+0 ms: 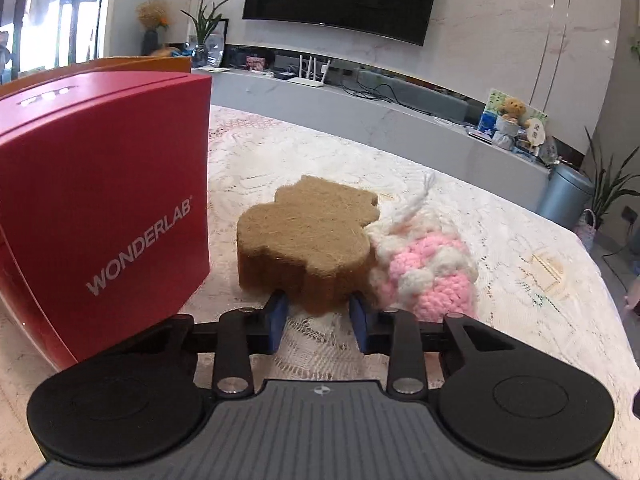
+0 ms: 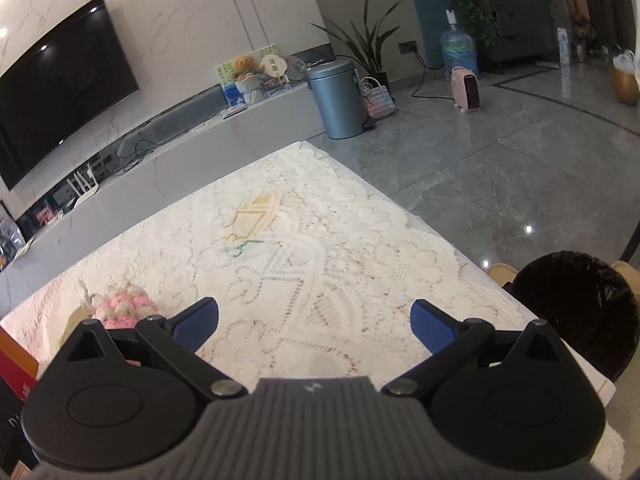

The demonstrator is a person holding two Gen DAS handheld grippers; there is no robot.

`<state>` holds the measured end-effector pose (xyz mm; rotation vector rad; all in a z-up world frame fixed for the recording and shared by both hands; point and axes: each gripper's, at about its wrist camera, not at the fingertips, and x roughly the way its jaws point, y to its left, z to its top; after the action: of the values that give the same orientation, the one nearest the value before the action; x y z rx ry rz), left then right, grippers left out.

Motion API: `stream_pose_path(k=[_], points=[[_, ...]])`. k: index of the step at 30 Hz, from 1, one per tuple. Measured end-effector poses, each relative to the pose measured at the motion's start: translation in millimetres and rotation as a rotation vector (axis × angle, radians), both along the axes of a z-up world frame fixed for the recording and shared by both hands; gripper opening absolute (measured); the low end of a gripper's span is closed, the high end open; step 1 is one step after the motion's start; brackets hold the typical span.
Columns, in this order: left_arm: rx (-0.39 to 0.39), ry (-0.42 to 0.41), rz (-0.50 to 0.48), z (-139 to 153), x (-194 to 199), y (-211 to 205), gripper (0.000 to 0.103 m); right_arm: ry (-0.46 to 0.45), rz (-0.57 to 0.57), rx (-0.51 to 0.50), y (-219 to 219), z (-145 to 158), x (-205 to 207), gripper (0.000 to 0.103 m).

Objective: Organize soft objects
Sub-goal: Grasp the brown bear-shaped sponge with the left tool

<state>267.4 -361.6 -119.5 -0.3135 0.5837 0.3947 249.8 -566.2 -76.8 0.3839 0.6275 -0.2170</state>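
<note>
A brown fibre sponge [image 1: 308, 236] shaped like a bear lies on the white lace tablecloth [image 1: 460, 216]. A pink and white crocheted piece [image 1: 428, 268] with a white yarn loop touches its right side. My left gripper [image 1: 318, 304] has its blue pads on either side of the sponge's near edge, shut on it. My right gripper [image 2: 314, 320] is open and empty above the cloth. The crocheted piece [image 2: 120, 308] shows at its left, partly hidden behind the left finger.
A red WONDERLAB box [image 1: 100, 208] stands on the table just left of the sponge. The table's right edge [image 2: 400, 204] drops to a grey floor. A black bin [image 2: 580, 312] sits beside the table's near right corner. A TV console runs along the far wall.
</note>
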Motion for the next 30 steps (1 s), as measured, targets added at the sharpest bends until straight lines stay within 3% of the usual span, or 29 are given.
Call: stream_pose_path(k=[5, 10, 17, 20, 21, 23, 24, 25, 27, 30], points=[[-0.035, -0.012, -0.031, 0, 1, 5, 0.018, 0.001, 0.025, -0.02, 7, 2, -2, 0.1], [-0.006, -0.048, -0.102, 6, -5, 0, 0.003, 0.0, 0.023, -0.032, 7, 4, -2, 0.1], [0.059, -0.082, -0.19, 12, -18, -11, 0.0, -0.013, 0.022, 0.021, 3, 3, -2, 0.1], [0.032, -0.088, -0.212, 15, -27, -9, 0.0, -0.007, 0.024, 0.014, 4, 2, -1, 0.1], [0.022, -0.083, -0.194, 15, -28, -6, 0.005, -0.003, 0.028, 0.015, 4, 1, 0, 0.1], [0.001, -0.08, -0.113, 16, -28, 2, 0.041, 0.006, 0.035, 0.015, 4, -1, 0, 0.1], [-0.018, -0.087, -0.081, 16, -27, 7, 0.067, 0.01, 0.034, 0.014, 5, -2, 1, 0.1], [-0.054, -0.11, -0.091, 16, -24, 11, 0.078, 0.013, 0.035, 0.014, 5, -3, 1, 0.1], [-0.076, -0.126, -0.123, 17, -15, 12, 0.091, 0.02, 0.042, 0.016, 4, -5, 1, 0.1], [0.037, -0.119, -0.152, 17, -3, 4, 0.092, 0.033, 0.043, 0.022, 3, -9, 3, 0.1]])
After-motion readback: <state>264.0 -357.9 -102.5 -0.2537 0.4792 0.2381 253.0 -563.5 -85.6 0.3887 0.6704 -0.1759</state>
